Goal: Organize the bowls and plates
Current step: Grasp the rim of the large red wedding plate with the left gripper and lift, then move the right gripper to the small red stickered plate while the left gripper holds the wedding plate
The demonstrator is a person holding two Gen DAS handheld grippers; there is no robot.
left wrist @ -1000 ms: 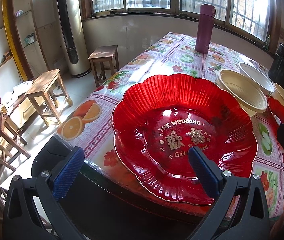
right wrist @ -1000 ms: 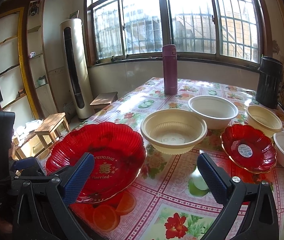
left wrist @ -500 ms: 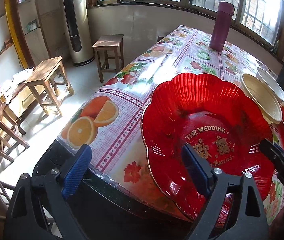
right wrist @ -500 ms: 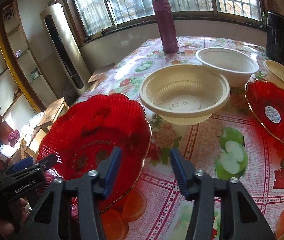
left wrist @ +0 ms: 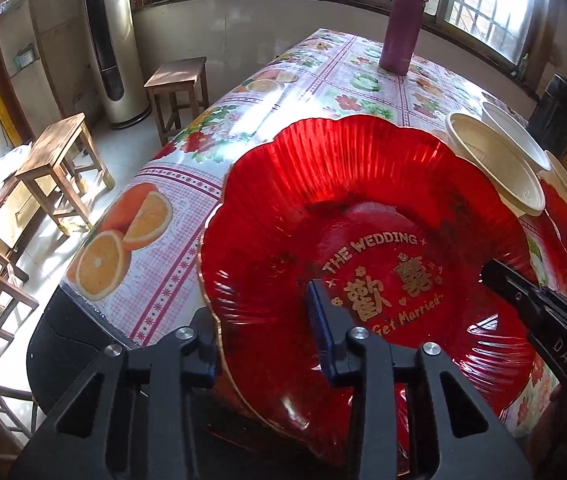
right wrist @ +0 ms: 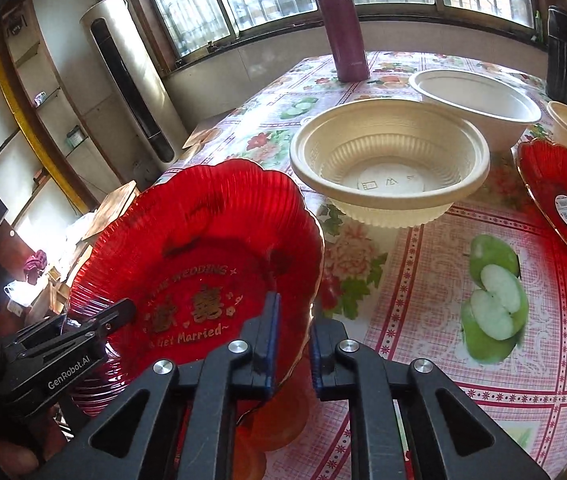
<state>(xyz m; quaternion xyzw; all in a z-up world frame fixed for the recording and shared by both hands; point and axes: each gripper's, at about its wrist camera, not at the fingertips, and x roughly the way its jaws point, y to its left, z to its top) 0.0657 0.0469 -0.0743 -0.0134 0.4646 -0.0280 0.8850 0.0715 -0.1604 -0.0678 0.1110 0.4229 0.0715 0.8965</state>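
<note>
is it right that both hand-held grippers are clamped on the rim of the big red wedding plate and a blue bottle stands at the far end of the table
Not quite: the bottle is maroon, not blue, as the right wrist view shows. The rest holds: the left hand-held gripper and the right hand-held gripper both clamp the rim of the big red wedding plate.

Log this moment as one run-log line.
task: organize plates and bowls | left gripper: shut on large red plate rim | right gripper: shut on opposite rim | cream bowl: untouched
</note>
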